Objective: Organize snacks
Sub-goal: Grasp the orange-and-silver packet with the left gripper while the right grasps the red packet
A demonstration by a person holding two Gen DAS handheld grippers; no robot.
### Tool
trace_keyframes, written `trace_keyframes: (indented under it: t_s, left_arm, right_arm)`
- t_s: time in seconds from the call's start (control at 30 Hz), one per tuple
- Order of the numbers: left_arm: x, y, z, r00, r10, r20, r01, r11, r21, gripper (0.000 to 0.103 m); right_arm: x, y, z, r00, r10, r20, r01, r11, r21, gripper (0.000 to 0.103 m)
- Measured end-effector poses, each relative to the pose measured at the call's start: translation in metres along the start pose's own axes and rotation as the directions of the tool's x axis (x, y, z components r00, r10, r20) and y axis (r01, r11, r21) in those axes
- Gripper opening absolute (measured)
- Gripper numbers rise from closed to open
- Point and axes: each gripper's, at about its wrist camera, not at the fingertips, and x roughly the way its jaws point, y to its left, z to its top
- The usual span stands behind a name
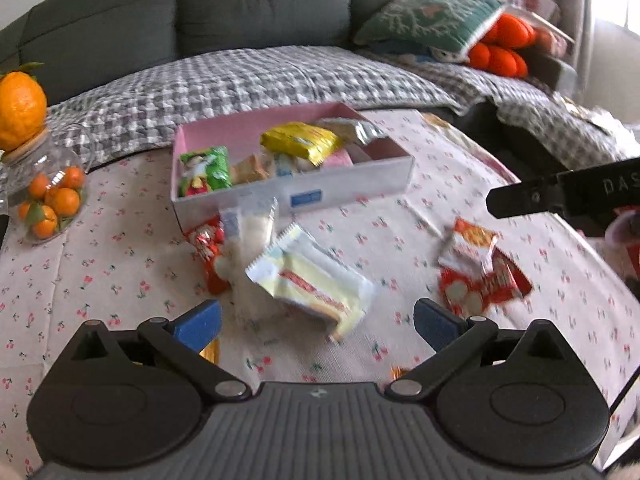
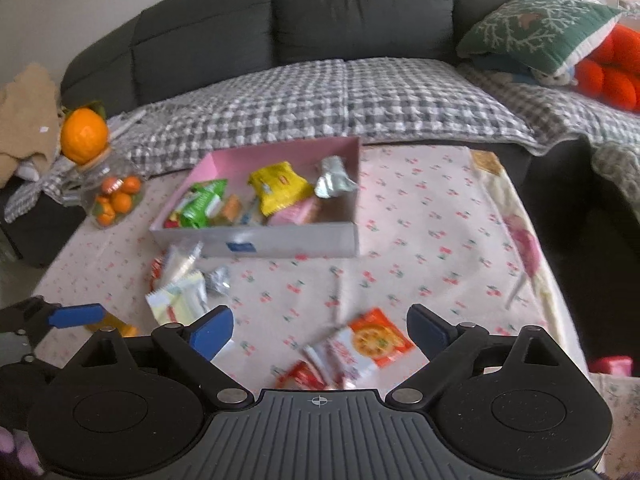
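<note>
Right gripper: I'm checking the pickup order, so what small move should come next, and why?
Probably lower the right gripper onto the orange and white packet and close. Its jaws stand open with nothing between the pads, the packet lies loose on the tablecloth just ahead, outside the box.

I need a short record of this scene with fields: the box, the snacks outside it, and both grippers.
box: open box, pink inside, on the flowered tablecloth, several snacks already in it
loose snacks: pale yellow packet and red packets on the cloth in front of the box
left gripper: open, holds nothing, over the yellow packet
right gripper: open, holds nothing, over the red packets
</note>
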Motion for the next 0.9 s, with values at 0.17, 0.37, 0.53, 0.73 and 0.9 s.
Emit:
trace_keyframes:
  t_s: [0.17,0.37,0.53,0.73,0.9]
  left_arm:
    - [0.001,-0.009,-0.011,0.999,-0.034,-0.012,0.035,0.998,0.048,0.102]
    - [0.001,-0.023,-0.02,0.996,-0.083,-0.038,0.087,0.988,0.127,0.102]
    - [0.002,-0.039,-0.027,0.991,-0.112,-0.068,0.122,0.978,0.17,0.102]
    - [0.005,-0.053,-0.035,0.982,-0.151,-0.11,0.167,0.974,0.156,0.102]
    - [0.011,-0.058,-0.041,0.984,-0.123,-0.126,0.14,0.98,0.142,0.101]
  right_arm:
    - [0.005,-0.007,-0.017,0.999,-0.023,-0.043,0.022,0.999,-0.032,0.096]
    - [0.013,-0.004,-0.032,0.995,-0.038,-0.095,0.03,0.996,-0.08,0.096]
    - [0.016,-0.004,-0.037,0.992,-0.019,-0.121,0.012,0.998,-0.061,0.096]
    - [0.025,-0.009,-0.04,0.987,0.016,-0.16,-0.014,1.0,0.014,0.096]
    - [0.036,-0.016,-0.043,0.976,0.038,-0.213,-0.019,0.996,0.09,0.096]
